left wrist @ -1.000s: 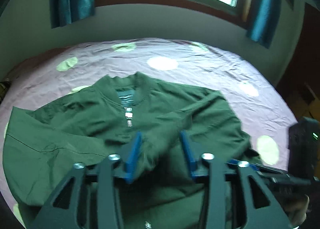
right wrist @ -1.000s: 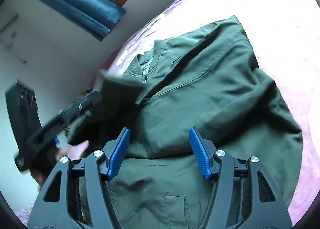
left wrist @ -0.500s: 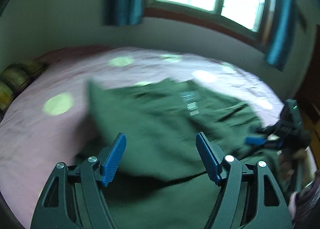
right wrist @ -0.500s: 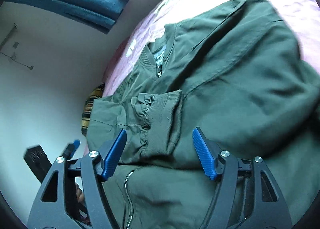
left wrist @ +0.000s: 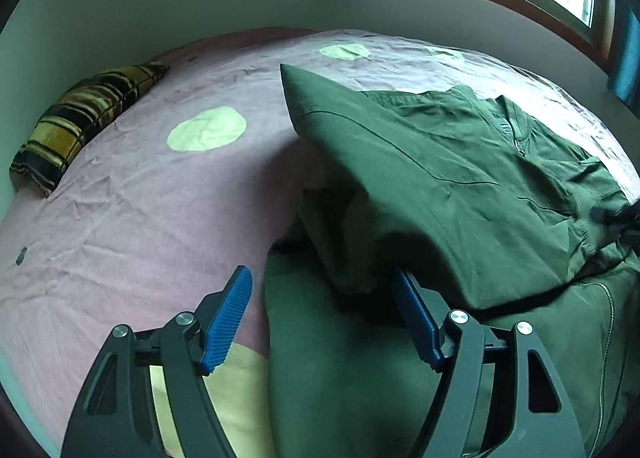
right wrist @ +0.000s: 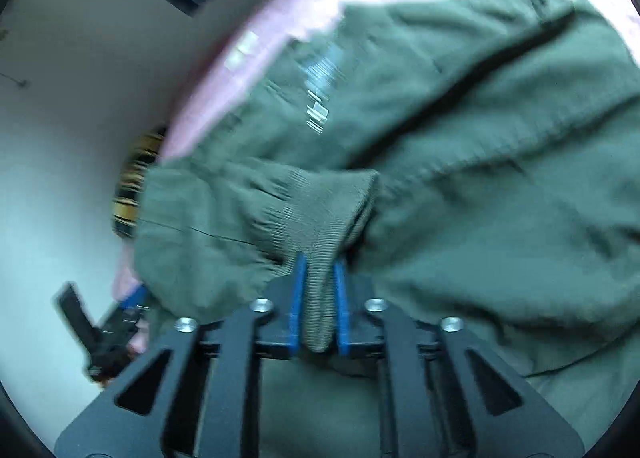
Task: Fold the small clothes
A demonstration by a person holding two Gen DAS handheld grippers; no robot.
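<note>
Lying across pink bedspread (left wrist: 132,218), green jacket (left wrist: 460,178), sleeve folded over body. Ribbed cuff (right wrist: 320,214) pinched between blue pads of right gripper (right wrist: 319,298), clenched tight, low over jacket front. Left gripper (left wrist: 320,322) spread wide, holding nothing, straddling jacket's left edge, right pad tucked under raised fold. Bare bedspread leftward; plaid pillow (left wrist: 76,126) at far corner by wall.

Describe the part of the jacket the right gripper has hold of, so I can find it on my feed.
On the pink bedsheet lies a dark green jacket. The ribbed knit sleeve cuff is pinched in the right gripper; its fine ribbing differs from the smooth fabric around it.
</note>
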